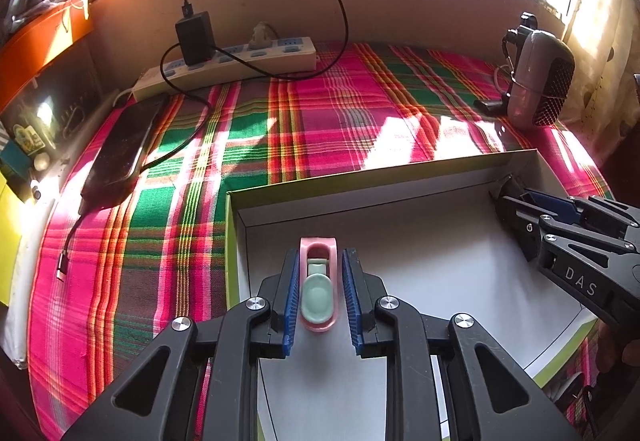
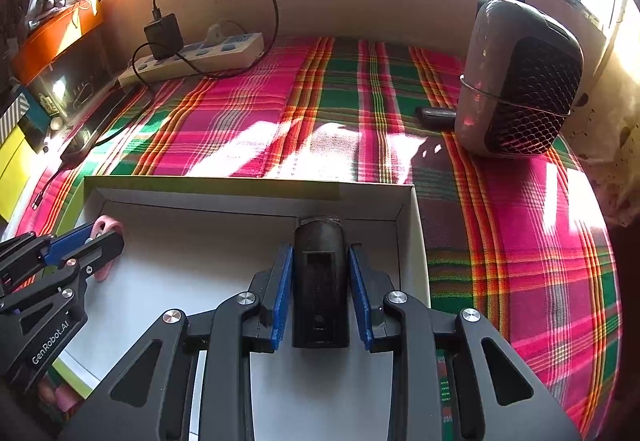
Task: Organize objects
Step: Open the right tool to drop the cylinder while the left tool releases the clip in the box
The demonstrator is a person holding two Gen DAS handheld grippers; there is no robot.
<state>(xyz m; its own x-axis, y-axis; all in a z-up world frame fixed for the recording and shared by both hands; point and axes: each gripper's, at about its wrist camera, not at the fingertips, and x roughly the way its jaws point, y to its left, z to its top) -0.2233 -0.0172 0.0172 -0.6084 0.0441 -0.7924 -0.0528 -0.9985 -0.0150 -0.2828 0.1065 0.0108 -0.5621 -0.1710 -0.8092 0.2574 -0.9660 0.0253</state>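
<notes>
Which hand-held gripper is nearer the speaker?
Right. The right hand-held gripper sits at the box's speaker-side corner; the left hand-held gripper is further from the speaker.

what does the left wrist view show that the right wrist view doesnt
Left wrist only: the whole pink item, pale green centre included, lying between the left claw's pads.

Right wrist only: a clear look at the black item between the right claw's pads, by the far box wall.

Both: the box, plaid cloth, power strip, charger, speaker, and the other hand's claw.
</notes>
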